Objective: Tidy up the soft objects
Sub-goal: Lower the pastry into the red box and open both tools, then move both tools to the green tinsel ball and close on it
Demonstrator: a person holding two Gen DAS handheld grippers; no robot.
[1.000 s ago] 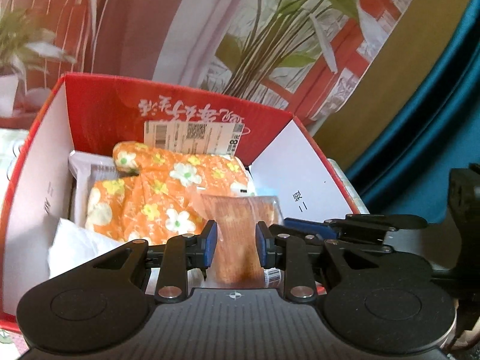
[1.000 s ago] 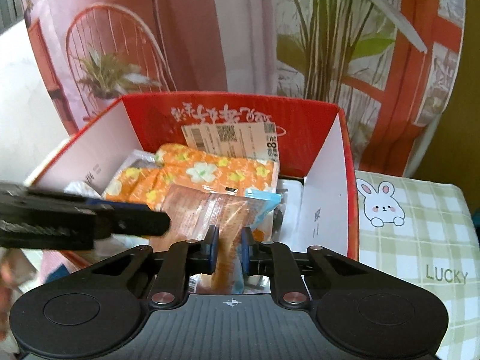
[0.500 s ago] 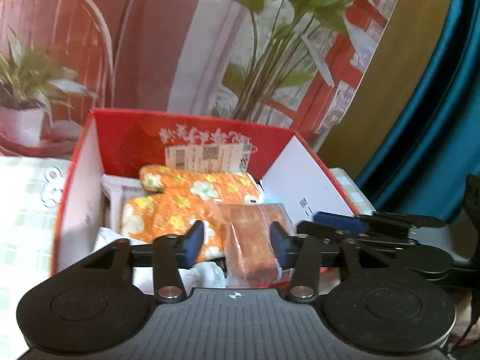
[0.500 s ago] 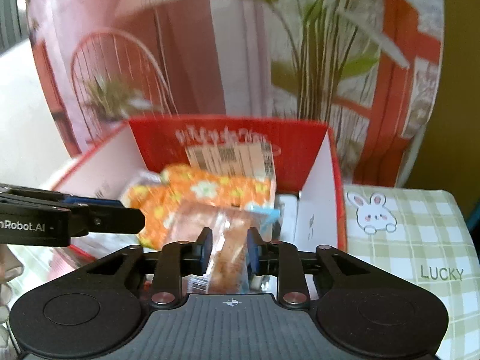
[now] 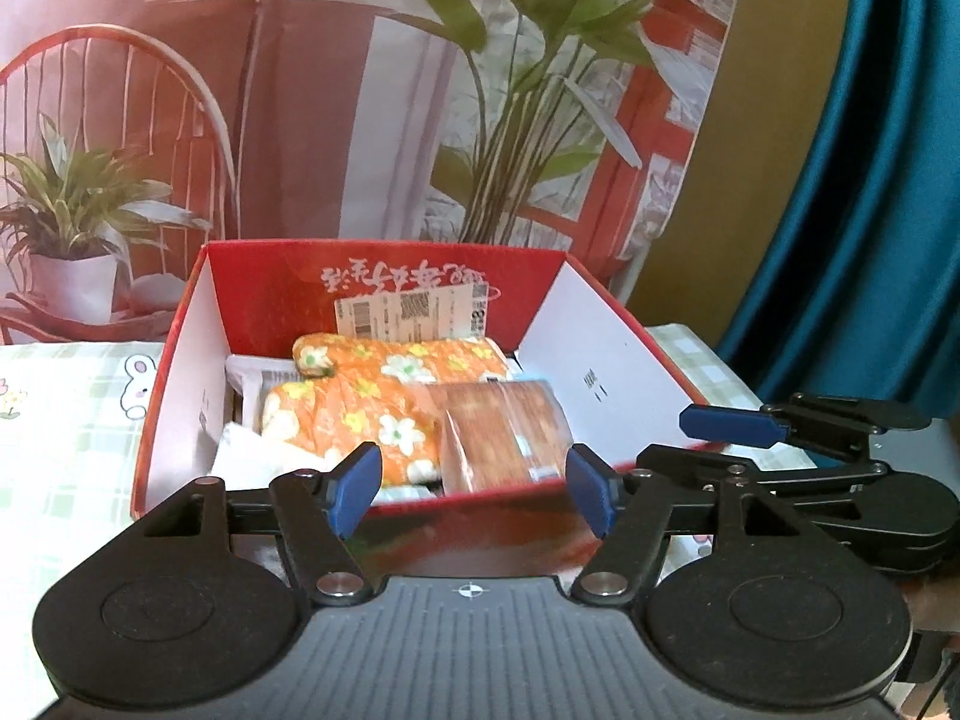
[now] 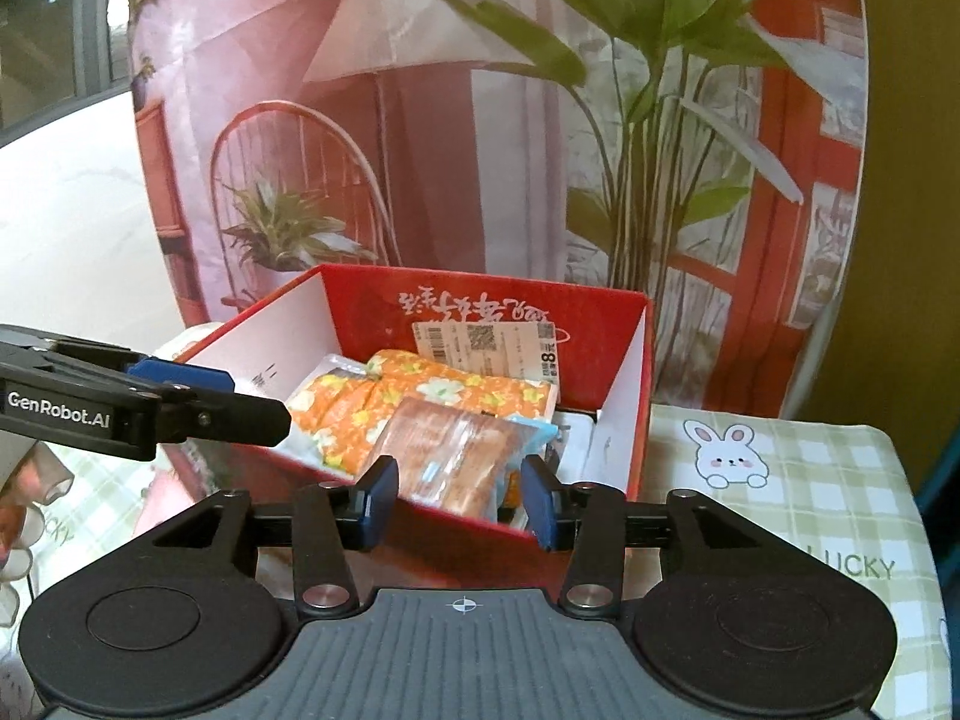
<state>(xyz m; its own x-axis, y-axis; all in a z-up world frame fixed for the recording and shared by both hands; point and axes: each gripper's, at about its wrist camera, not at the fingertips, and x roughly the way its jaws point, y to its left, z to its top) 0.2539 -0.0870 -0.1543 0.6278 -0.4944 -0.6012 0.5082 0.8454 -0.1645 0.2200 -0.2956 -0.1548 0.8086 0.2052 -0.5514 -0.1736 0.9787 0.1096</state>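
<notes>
Near wall of red box (image 5: 480, 516) smeared by motion blur in left wrist view, lower ends of wrapped bread pack (image 5: 504, 438) and orange floral bundle (image 5: 360, 420) hidden behind it. White packets (image 6: 576, 438) mostly buried under both, contents unreadable. Box lettering (image 6: 474, 306) too blurred to read.

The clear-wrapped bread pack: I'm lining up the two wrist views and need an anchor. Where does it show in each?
Left wrist: bread pack lies in the red box, just right of centre, above the open left gripper.
Right wrist: bread pack sits at the box's near edge, between the open right gripper fingers.
Shared landmark: the white barcode label on the box's back wall.
</notes>
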